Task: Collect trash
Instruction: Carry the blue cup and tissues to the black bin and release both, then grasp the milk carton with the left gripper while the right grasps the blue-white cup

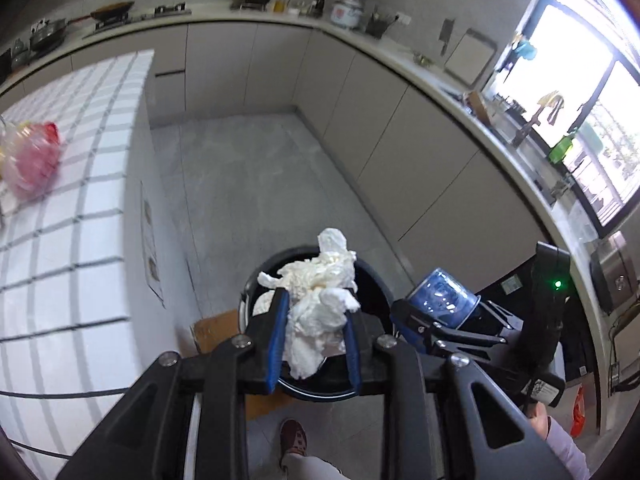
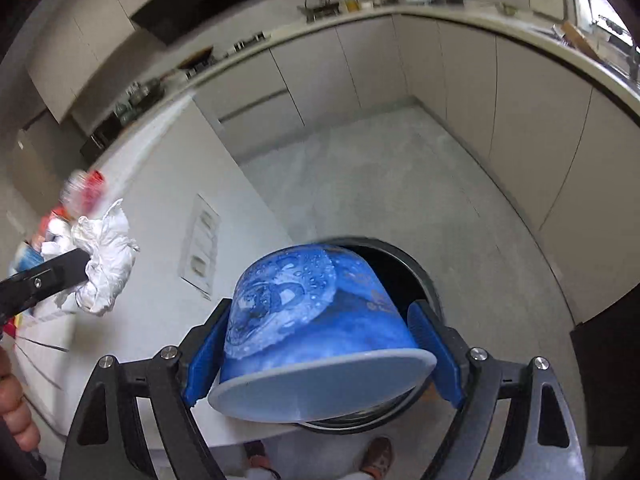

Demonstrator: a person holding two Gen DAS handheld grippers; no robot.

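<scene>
My left gripper is shut on a crumpled white tissue wad and holds it over the open black trash bin on the floor. The wad also shows in the right wrist view. My right gripper is shut on a blue paper cup, held upside-down just above the bin. In the left wrist view the cup and right gripper sit to the right of the bin. White paper lies inside the bin.
A tiled island counter stands at left with a red-and-clear plastic bag on it. Flattened cardboard lies beside the bin. Grey cabinets ring the floor. The person's shoes are below.
</scene>
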